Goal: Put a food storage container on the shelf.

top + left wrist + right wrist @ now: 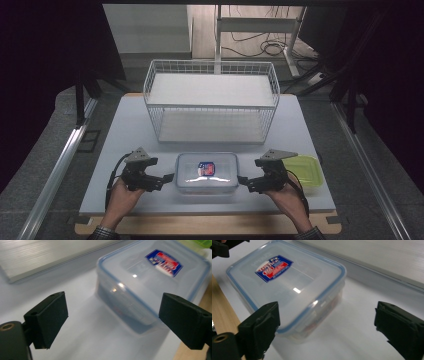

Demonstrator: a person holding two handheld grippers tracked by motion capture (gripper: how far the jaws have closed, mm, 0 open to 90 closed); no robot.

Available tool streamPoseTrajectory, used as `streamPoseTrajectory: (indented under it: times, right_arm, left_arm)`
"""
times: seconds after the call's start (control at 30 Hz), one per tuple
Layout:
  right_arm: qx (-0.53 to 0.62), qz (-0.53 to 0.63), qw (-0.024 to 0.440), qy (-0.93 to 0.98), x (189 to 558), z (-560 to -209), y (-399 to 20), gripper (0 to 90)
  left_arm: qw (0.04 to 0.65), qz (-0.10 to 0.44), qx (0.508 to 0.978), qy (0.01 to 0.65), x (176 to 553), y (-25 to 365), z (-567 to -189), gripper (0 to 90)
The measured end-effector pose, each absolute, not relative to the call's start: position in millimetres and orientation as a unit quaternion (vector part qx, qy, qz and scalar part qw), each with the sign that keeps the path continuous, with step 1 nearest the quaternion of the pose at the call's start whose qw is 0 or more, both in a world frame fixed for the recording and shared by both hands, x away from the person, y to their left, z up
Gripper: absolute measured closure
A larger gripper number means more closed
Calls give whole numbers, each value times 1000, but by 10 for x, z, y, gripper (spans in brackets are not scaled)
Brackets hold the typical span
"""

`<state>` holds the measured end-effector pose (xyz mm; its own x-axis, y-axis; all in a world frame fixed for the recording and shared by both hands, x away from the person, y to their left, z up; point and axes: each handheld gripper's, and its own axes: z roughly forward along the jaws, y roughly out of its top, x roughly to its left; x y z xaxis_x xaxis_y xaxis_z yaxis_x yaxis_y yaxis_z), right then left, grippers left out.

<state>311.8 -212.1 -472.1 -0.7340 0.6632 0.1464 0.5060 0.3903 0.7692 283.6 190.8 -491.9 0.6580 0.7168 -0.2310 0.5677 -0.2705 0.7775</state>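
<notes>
A clear plastic food box (206,172) with a blue-rimmed lid and a red-and-blue label lies near the table's front edge. My left gripper (169,176) stands open just left of it, jaws wide apart and pointing at the box's (150,282) left end. On the other side, my right gripper (242,180) is open too, aimed at the box's (287,287) right end. Neither gripper touches the box. In the right gripper view a bit of the left gripper's jaw shows at the top left.
A white wire basket rack (211,102) with two shelves stands behind the box at the table's middle. A yellow-green lidded container (306,170) sits at the front right, behind my right hand. The white table top (125,130) has a wooden front edge.
</notes>
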Motion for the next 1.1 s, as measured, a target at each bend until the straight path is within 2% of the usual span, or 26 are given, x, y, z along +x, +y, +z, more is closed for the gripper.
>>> streamPoseTrajectory:
  times: [0.17, 0.2, 0.43, 0.63, 0.8, 0.87, 1.0, 1.07, 1.1]
  right_arm:
    - [355, 423, 73, 830, 3151, -4696, -2026, 20]
    - [358, 415, 57, 835, 3180, -4698, -1993, 16]
    - [366, 407, 24, 837, 3292, -4742, -1874, 45]
    - [367, 393, -2, 843, 3394, -4860, -1765, 33]
    - [376, 389, -55, 839, 3430, -4944, -1703, 15]
    - [378, 390, -57, 838, 3423, -4946, -1707, 31]
    - [375, 385, -54, 842, 3371, -4891, -1748, 100]
    - [369, 386, -50, 844, 3316, -4870, -1769, 136]
    - [364, 388, -48, 845, 3260, -4859, -1806, 185]
  left_arm:
    - [447, 61, 805, 385, 2895, 1765, -4888, 42]
    - [452, 45, 805, 382, 2939, 1714, -4886, 33]
    - [443, 18, 807, 391, 3066, 1633, -4953, 32]
    - [435, -16, 809, 395, 3167, 1564, -5053, 10]
    - [436, -55, 806, 396, 3176, 1515, -5132, 0]
    - [430, -59, 807, 400, 3163, 1512, -5120, 2]
    - [425, -48, 811, 399, 3067, 1537, -5057, 61]
    - [432, -47, 809, 396, 3019, 1572, -5045, 115]
    - [439, -45, 804, 398, 2982, 1589, -5039, 183]
